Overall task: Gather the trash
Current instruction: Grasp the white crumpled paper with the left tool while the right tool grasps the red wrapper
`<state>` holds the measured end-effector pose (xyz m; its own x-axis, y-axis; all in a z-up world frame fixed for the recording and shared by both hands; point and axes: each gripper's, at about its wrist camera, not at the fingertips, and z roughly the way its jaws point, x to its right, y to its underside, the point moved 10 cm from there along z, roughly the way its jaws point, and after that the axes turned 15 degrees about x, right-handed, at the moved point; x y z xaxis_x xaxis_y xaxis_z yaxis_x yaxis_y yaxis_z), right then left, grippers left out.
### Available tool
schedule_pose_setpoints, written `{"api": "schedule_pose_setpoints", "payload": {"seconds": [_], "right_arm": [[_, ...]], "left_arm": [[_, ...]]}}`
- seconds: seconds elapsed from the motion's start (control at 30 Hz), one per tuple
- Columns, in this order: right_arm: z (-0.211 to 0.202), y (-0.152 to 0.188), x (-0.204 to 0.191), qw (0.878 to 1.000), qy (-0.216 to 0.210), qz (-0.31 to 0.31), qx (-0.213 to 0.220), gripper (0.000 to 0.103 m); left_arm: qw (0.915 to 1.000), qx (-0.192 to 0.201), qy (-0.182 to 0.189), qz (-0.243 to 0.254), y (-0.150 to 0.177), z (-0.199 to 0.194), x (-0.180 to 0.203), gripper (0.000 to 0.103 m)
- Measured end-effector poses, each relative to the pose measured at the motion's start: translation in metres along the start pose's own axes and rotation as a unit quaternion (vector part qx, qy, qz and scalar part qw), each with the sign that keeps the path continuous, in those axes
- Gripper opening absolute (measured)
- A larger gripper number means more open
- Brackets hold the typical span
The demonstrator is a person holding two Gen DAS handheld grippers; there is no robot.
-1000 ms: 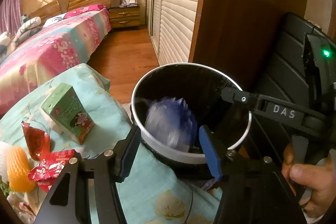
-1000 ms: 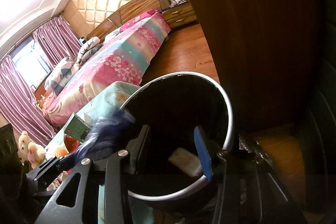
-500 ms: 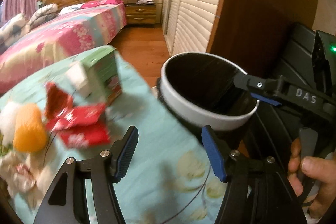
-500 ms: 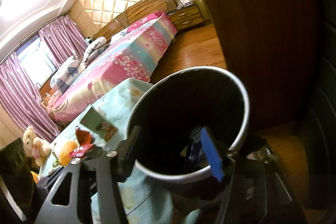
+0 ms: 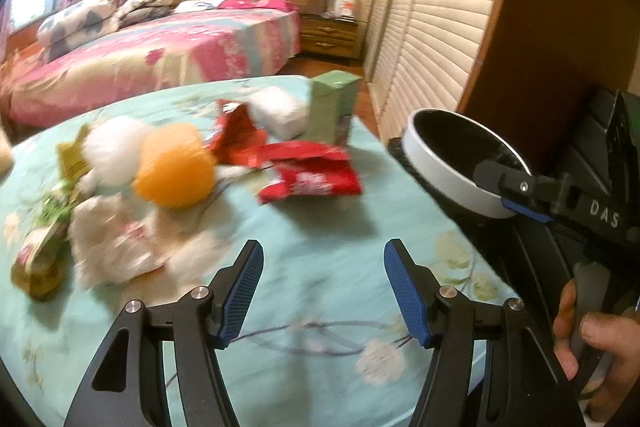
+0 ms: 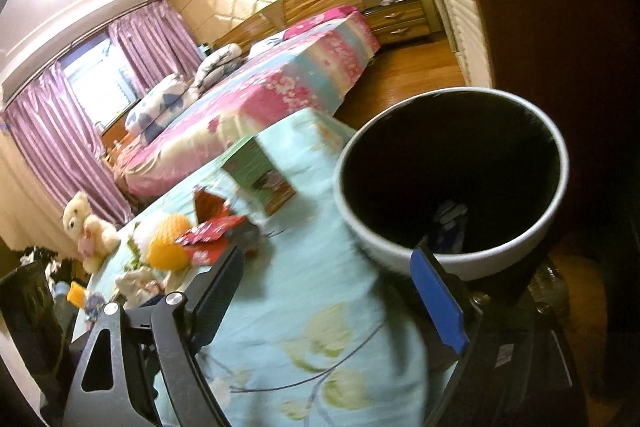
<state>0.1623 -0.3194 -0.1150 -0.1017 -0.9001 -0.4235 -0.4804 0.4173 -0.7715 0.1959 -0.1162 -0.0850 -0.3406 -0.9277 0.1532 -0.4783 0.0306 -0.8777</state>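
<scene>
Your left gripper [image 5: 322, 291] is spread over the pale green flowered tablecloth [image 5: 320, 239], nothing between its blue pads. Your right gripper [image 6: 326, 281] is opening, also empty, beside the white-rimmed black bin [image 6: 452, 183]. Red crumpled wrappers [image 5: 308, 167] and an orange foam net [image 5: 174, 169] lie farther left.

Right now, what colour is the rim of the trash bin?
White, around a black inside. The trash bin rim shows best in the right wrist view.

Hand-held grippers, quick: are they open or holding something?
Left hand-held gripper: open, holding nothing.
Right hand-held gripper: jaws opening, nothing between them.
</scene>
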Motion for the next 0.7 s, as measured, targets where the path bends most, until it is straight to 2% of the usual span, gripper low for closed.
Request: {"api": "schedule_pose_setpoints", "payload": {"seconds": [0.2, 0.47, 0.6, 0.7], "right_arm": [[0.009, 0.026, -0.03, 0.999, -0.026, -0.021, -0.028, 0.087], [0.026, 0.052, -0.061, 0.996, -0.051, -0.043, -0.059, 0.087], [0.038, 0.057, -0.076, 0.995, -0.057, -0.056, -0.065, 0.087], [0.049, 0.057, -0.084, 0.994, -0.058, -0.065, -0.069, 0.087]], "left_arm": [[0.9994, -0.004, -0.028, -0.017, 0.011, -0.024, -0.027, 0.062], [0.9967, 0.001, -0.067, -0.045, 0.006, -0.043, -0.066, 0.065], [0.9942, 0.011, -0.092, -0.055, 0.001, -0.051, -0.087, 0.073], [0.9926, 0.011, -0.103, -0.062, 0.0, -0.05, -0.097, 0.075]]}}
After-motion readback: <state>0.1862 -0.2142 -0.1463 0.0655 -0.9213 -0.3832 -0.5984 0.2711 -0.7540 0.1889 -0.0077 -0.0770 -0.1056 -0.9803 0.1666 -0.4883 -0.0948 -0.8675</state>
